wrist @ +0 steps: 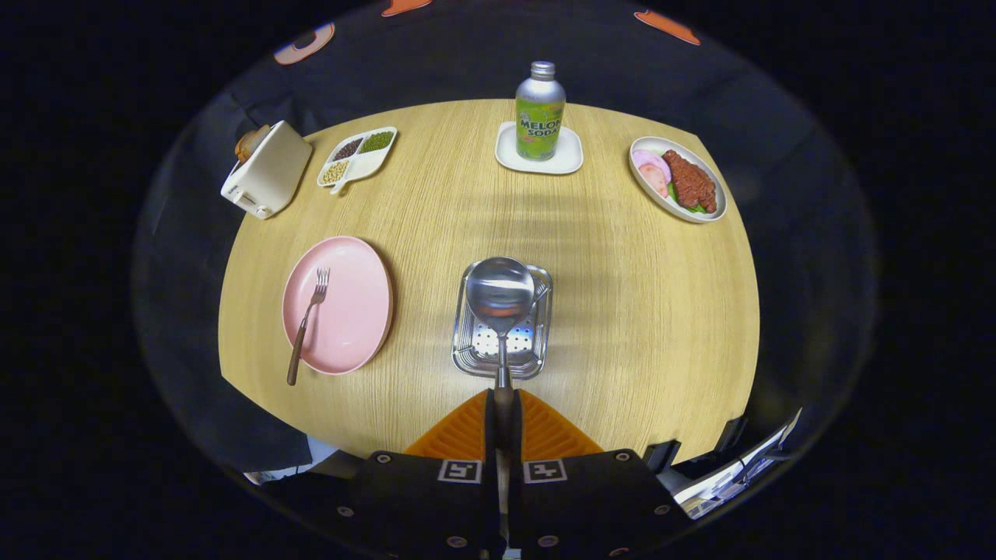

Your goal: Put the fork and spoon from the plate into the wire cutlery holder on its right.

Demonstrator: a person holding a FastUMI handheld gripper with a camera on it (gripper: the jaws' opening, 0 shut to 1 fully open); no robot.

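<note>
My gripper [503, 404] is shut on the handle of the spoon [499, 292], both fingers pressing it from the sides. The spoon's shiny bowl points away from me and hangs above the metal cutlery holder [537, 354], a small perforated steel tray just ahead of the fingers. To the holder's left lies the pink plate [350, 311]. The fork [307, 323] with a brown handle rests on the plate's left side, its handle sticking out over the near rim onto the wooden table [646, 311].
At the table's far side stand a green soda bottle [540, 113] on a white coaster, a white divided dish of beans [358, 155], a white toaster [266, 169] and an oval plate of meat [678, 187]. The table's near edge curves just below the fingers.
</note>
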